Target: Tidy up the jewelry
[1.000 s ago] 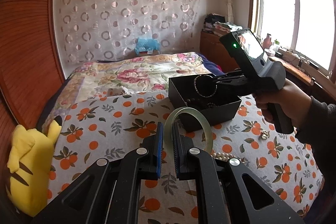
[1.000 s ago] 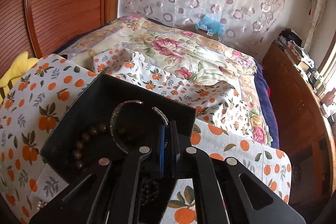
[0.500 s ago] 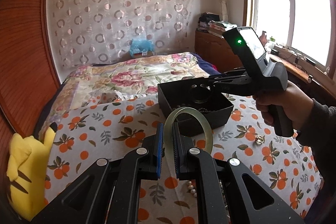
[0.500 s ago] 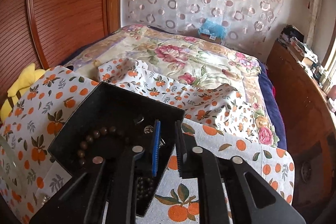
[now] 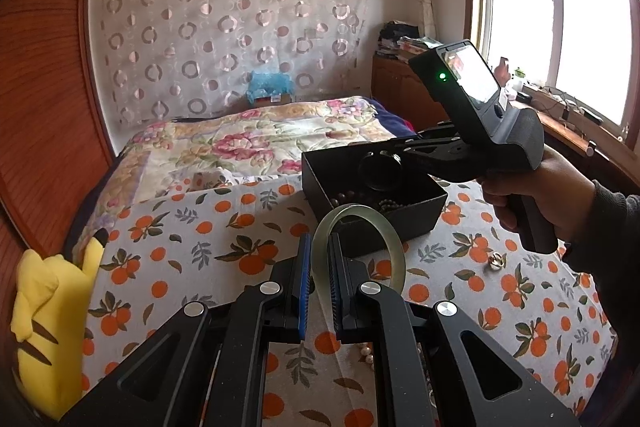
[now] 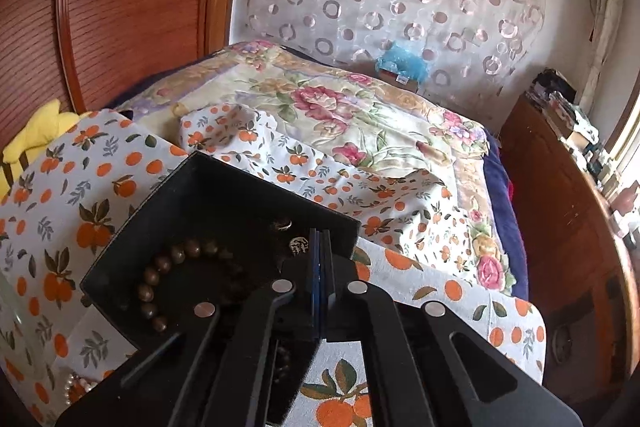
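Note:
My left gripper (image 5: 319,247) is shut on a pale green jade bangle (image 5: 394,247) and holds it upright above the orange-print cloth, just short of the black jewelry box (image 5: 420,215). The box (image 6: 192,183) holds a brown bead bracelet (image 6: 152,287), a small ring (image 6: 282,225) and a silver charm (image 6: 298,246). My right gripper (image 6: 320,235) is shut and empty over the box's right rim. From the left wrist view the right gripper (image 5: 368,157) reaches over the box.
A small gold bell (image 5: 495,261) lies on the cloth right of the box. A pearl string (image 5: 366,353) lies under my left gripper. A yellow plush toy (image 5: 40,315) sits at the left edge. A floral quilt (image 5: 256,143) lies behind.
The right gripper opened, dropped the silver cuff bracelet into the box, then shut empty. The left gripper with the bangle has pulled back and risen slightly.

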Demonstrator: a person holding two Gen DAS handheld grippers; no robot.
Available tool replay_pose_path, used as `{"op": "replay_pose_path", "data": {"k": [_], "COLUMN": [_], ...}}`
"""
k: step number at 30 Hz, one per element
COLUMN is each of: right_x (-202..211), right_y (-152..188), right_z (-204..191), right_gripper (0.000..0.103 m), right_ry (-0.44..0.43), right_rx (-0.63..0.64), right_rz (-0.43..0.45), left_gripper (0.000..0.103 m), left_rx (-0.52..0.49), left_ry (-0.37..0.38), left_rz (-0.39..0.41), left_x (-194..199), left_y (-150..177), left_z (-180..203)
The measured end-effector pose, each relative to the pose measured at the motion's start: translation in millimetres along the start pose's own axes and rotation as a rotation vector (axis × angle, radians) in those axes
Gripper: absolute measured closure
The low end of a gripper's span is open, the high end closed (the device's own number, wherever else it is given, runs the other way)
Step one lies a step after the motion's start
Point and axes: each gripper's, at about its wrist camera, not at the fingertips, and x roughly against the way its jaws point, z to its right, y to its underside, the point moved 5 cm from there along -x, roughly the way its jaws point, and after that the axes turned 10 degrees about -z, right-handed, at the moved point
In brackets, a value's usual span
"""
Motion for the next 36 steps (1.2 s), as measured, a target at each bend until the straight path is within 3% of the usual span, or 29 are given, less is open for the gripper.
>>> {"op": "replay_pose_path", "data": {"k": [7, 11, 15, 24, 36], "right_x": [-2, 4, 19, 31, 45], "right_y": [-4, -5, -5, 10, 52], "right_z": [-2, -8, -10, 10, 50], "right_gripper": [0.102, 0.100, 0.100, 0.100, 0.100], "right_ry": [0.036, -0.126, -0.170, -0.124, -0.138], "right_rx": [0.033, 0.011, -0.001, -0.022, -0.092], "right_rz": [-0.009, -0.015, 0.024, 0.044, 0.064], "left_gripper": [0.095, 0.095, 0.095, 0.095, 0.095], "left_rx": [0.008, 0.006, 0.009, 0.001, -0.017], "left_ry": [0.001, 0.001, 0.001, 0.032, 0.018], "left_rz": [-0.001, 0.000, 0.001, 0.003, -0.047], "left_x": [0, 0, 0, -12, -75], "left_y": [4, 4, 4, -16, -71], "left_z": [-5, -6, -5, 1, 26]}}
